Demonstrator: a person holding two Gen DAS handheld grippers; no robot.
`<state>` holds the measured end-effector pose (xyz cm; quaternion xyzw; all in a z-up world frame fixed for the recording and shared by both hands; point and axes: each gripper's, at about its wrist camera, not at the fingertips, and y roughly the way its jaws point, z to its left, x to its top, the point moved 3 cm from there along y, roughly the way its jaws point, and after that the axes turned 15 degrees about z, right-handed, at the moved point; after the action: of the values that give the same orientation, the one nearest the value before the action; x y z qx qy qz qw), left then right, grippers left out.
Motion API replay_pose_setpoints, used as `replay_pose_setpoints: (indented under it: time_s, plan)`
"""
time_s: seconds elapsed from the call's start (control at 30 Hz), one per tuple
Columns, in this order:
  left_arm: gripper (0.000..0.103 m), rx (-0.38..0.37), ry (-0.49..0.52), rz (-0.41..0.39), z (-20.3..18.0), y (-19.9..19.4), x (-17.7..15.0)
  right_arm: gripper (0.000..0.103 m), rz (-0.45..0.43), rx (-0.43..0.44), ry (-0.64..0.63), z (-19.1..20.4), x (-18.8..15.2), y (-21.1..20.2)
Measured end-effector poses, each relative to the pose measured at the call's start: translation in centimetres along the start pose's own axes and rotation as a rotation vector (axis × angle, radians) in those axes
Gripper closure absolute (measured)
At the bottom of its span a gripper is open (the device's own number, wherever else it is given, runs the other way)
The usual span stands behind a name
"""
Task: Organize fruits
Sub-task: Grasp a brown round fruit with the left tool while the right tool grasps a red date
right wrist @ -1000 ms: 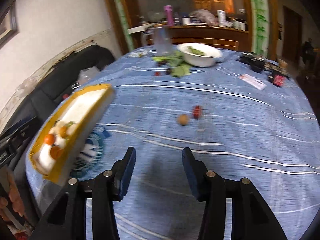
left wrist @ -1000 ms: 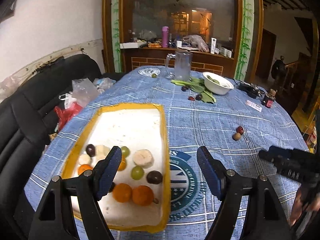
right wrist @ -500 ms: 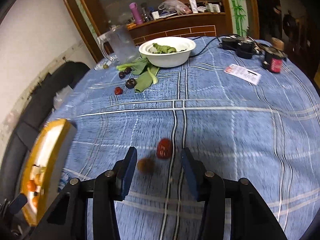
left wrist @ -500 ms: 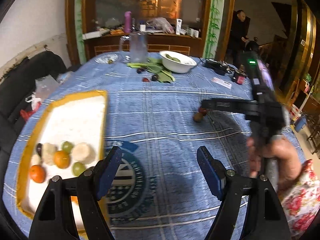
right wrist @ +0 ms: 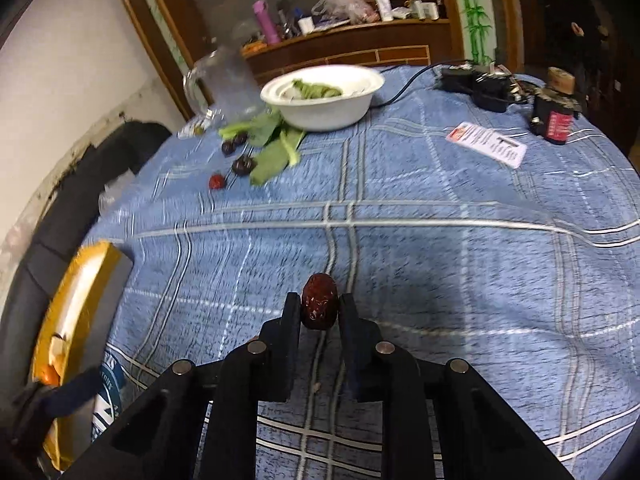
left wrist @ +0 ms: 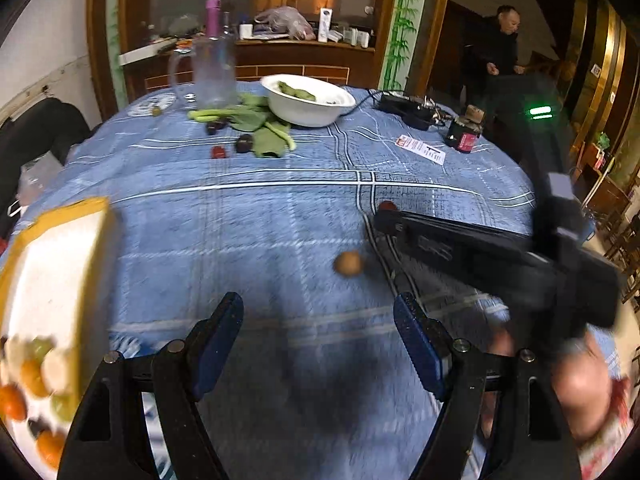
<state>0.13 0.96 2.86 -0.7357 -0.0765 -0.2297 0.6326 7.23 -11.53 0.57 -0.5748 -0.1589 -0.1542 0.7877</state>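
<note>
My right gripper (right wrist: pixel 319 312) is shut on a dark red date (right wrist: pixel 319 306) just above the blue tablecloth; it also shows in the left wrist view (left wrist: pixel 386 216), reaching in from the right. A small brown fruit (left wrist: pixel 348 263) lies on the cloth beside it. My left gripper (left wrist: pixel 318 334) is open and empty over the cloth. The yellow-rimmed white tray (left wrist: pixel 52 240) with oranges, green grapes and other fruits (left wrist: pixel 32 372) lies at the left; its rim also shows in the right wrist view (right wrist: pixel 86 264).
At the far side are a white bowl of greens (right wrist: pixel 324 96), loose leaves (right wrist: pixel 272 152), dark plums (right wrist: pixel 243 165), a red strawberry (right wrist: pixel 217 181), a glass jug (left wrist: pixel 210 72), a card (right wrist: pixel 486 143), a small jar (right wrist: pixel 556 114) and cables. A black sofa borders the left.
My right gripper has moved forward over the date and shut on it. My left gripper has swung right, away from the tray, toward the middle of the table.
</note>
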Motion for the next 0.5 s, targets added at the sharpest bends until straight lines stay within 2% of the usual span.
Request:
replay_pose_setpoints:
  time_s: [0.03,0.1,0.13,0.2,0.33,0.43,0.5]
  plan:
    - [0.028,-0.007,0.010,0.001,-0.4,1.0,0.8,0.083,-0.008,0.001,0.005,-0.2,0.0,-0.3]
    - [0.040,0.001,0.028,0.005,-0.9,2.3,1.8,0.083,-0.018,0.012,0.018,-0.7,0.0,-0.8]
    - [0.050,-0.003,0.038,0.010,-1.1,2.8,2.1,0.083,-0.019,0.019,0.023,-0.9,0.0,-0.9]
    - [0.055,-0.017,0.046,0.017,-1.2,3.6,2.6,0.083,-0.021,0.019,0.025,-0.8,0.2,-0.9]
    - [0.074,-0.027,0.070,0.048,-1.4,5.4,2.4,0.083,-0.015,0.010,0.016,-0.8,0.3,-0.7]
    - [0.083,-0.085,0.070,0.047,-1.1,5.5,2.2,0.083,-0.011,0.011,0.017,-0.7,0.3,-0.5]
    - [0.083,-0.105,0.050,0.041,-0.8,5.4,2.1,0.083,-0.014,0.006,0.019,-0.7,0.3,-0.4]
